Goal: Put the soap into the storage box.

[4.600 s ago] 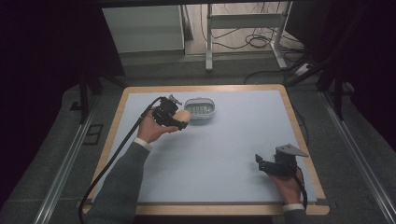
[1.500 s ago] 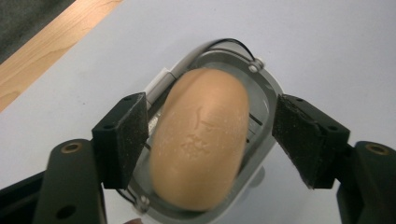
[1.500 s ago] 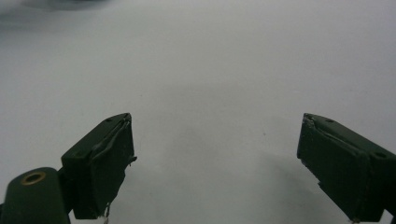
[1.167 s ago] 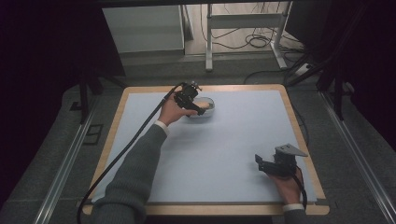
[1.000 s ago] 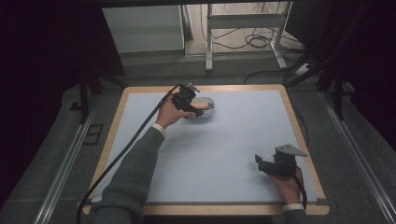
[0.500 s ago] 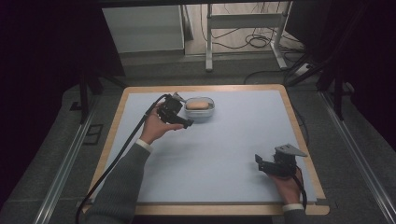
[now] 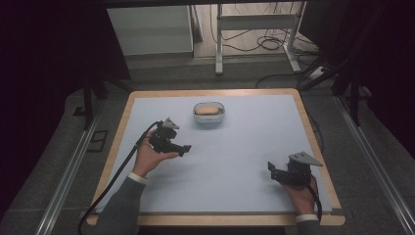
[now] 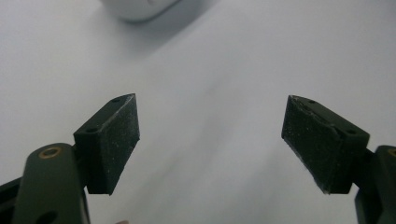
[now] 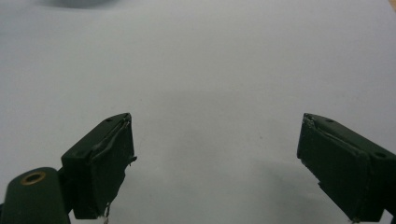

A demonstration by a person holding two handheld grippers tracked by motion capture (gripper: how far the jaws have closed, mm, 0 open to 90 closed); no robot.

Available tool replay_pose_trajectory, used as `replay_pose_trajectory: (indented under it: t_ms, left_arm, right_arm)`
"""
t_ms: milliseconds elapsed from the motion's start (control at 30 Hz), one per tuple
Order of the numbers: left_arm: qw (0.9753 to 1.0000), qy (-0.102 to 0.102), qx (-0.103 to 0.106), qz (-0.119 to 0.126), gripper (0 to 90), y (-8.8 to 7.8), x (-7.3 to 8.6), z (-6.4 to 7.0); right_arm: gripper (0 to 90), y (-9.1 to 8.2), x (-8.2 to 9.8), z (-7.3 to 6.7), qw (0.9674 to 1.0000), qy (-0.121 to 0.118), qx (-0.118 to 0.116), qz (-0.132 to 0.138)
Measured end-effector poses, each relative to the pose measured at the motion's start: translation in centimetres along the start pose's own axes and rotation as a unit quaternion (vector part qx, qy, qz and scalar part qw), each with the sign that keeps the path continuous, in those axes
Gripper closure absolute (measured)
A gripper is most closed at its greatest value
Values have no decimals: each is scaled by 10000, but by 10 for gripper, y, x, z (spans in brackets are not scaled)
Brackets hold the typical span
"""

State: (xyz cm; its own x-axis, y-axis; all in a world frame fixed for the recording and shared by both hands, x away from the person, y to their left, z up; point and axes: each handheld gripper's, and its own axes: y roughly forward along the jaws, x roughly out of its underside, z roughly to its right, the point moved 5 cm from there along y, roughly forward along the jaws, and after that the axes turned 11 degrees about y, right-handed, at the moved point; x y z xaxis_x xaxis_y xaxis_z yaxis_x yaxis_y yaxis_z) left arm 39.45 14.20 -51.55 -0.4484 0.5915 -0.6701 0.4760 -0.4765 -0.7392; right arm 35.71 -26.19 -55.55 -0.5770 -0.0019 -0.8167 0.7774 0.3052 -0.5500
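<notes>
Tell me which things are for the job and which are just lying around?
For the job:
- tan bread-like lump
- small bowl holding it
- left gripper, open, nothing in it

Just around:
- right gripper, open, idle
- table
- cables on the floor

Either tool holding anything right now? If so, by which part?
Nothing is held. The left tool has just been opening, with bare mat between its jaws; the right tool is open and empty. The bread roll lies in the bowl.

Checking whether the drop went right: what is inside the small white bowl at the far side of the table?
A tan, rounded bread-like piece lies inside the small white bowl. Its underside and the bowl's floor beneath it are covered, so whether anything else lies under it cannot be seen.
</notes>
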Motion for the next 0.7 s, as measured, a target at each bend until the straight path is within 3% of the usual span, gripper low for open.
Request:
replay_pose_trajectory:
  t_ms: [133, 200, 367, 400, 433, 467, 600, 700]
  left_arm:
    - [9998, -186, -4, 108, 193, -4, 16, 1]
    - [9990, -375, -39, 222, 196, -8, 34, 5]
    - [9984, -525, -89, 193, 202, -11, 58, 9]
    - [9975, -665, -88, 223, 202, -12, 67, 9]
    - [9975, -665, -88, 223, 203, -12, 67, 9]
    - [9961, -799, -61, 361, 208, -14, 74, 9]
    - [9969, -737, -125, 254, 208, -14, 78, 9]
    - [9961, -792, -74, 374, 210, -16, 76, 8]
  right_arm:
    - [109, 0, 0, 0, 10000, -9, -4, 5]
    - [109, 0, 0, 0, 10000, -11, -12, 4]
    - [109, 0, 0, -1, 10000, -24, -2, 10]
    - [109, 0, 0, -1, 10000, -24, 7, 8]
    - [109, 0, 0, -1, 10000, -23, 10, 7]
    - [109, 0, 0, -1, 10000, -20, 13, 9]
    - [109, 0, 0, -1, 10000, -15, 6, -7]
    - [109, 0, 0, -1, 10000, -17, -30, -8]
